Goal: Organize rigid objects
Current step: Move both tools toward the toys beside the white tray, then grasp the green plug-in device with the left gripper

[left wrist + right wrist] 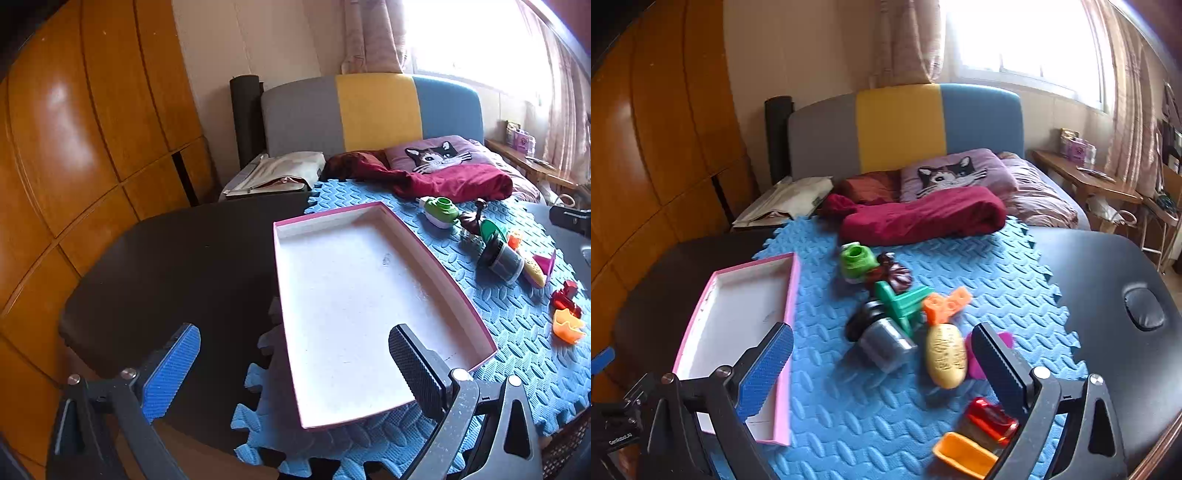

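Between the fingers of the left gripper (pixel 294 369), which stand spread apart and hold nothing, lies the near end of the pink-rimmed tray (pixel 439 266). The tray is still bare inside. It rests partly on the blue foam mat (pixel 517 321) and partly on the dark table (pixel 166 266).

The fingers of the right gripper (pixel 882 363) are spread wide too, with nothing between them. Just ahead of them sit the yellow oval toy (pixel 945 356) and the grey cup (pixel 884 345) lying on its side. Further ahead are the green plastic piece (pixel 899 302), the orange block (pixel 945 304) and the green camera toy (pixel 857 260). Close under the right finger are the red shiny toy (pixel 991 419) and the orange mould (pixel 964 454).

In my judgement the task is at its start: no toy is in the tray, and all are left to move.
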A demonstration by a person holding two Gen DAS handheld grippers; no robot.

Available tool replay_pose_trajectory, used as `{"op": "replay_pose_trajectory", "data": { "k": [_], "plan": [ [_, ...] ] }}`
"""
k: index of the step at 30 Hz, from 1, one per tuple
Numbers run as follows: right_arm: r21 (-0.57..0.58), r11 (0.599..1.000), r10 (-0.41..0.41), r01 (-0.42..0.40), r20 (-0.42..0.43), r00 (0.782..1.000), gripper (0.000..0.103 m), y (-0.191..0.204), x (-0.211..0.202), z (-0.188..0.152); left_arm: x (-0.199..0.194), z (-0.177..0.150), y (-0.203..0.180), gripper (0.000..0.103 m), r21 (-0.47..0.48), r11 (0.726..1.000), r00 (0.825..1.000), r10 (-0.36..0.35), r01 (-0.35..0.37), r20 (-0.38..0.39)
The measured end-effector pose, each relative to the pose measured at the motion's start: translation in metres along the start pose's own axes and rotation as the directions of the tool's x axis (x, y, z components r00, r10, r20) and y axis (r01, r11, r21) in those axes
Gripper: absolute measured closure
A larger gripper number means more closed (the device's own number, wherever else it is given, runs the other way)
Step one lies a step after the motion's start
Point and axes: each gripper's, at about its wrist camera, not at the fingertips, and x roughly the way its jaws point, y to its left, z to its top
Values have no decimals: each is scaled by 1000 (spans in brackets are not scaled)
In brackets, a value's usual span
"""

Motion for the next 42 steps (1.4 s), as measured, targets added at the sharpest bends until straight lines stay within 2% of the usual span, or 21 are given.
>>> {"op": "replay_pose_trajectory", "data": {
  "k": [5,10,13,16,20,23,29,31,35,37,40,42],
  "plan": [
    [30,998,-56,56,-1,998,4,-33,2,7,2,2,-9,0,21,1000,1000,-11,11,-5],
    [32,998,-63,63,16,998,4,-61,9,11,5,5,-19,0,38,999,999,-35,36,-13],
    [34,998,-47,47,11,999,4,-78,20,7,9,8,-26,0,43,995,996,-88,89,-26],
    [118,993,11,-9,-23,1000,4,-98,33,2,15,12,-35,0,22,982,982,-186,187,-43],
    [201,978,63,-63,7,998,4,-112,30,3,21,22,-52,0,25,973,972,-226,228,-61],
    [256,962,101,-95,-13,995,4,-120,34,1,27,31,-64,0,39,959,958,-276,279,-71],
    [287,955,93,-76,-45,995,4,-124,39,-2,44,50,-83,1,12,935,929,-351,355,-119],
    [286,956,84,-67,-47,995,4,-124,39,-2,46,55,-88,1,15,930,925,-363,367,-111],
    [285,956,83,-64,-55,995,4,-125,40,-2,53,66,-105,0,67,931,930,-349,358,-117],
    [275,959,81,-62,-57,995,4,-123,40,-1,59,74,-112,1,70,926,924,-362,372,-120],
    [263,963,79,-61,-58,995,4,-120,40,-1,73,88,-120,6,41,914,907,-394,404,-148],
    [254,965,77,-60,-57,995,4,-118,40,0,84,99,-125,7,8,908,897,-411,418,-162]
  ]
}}
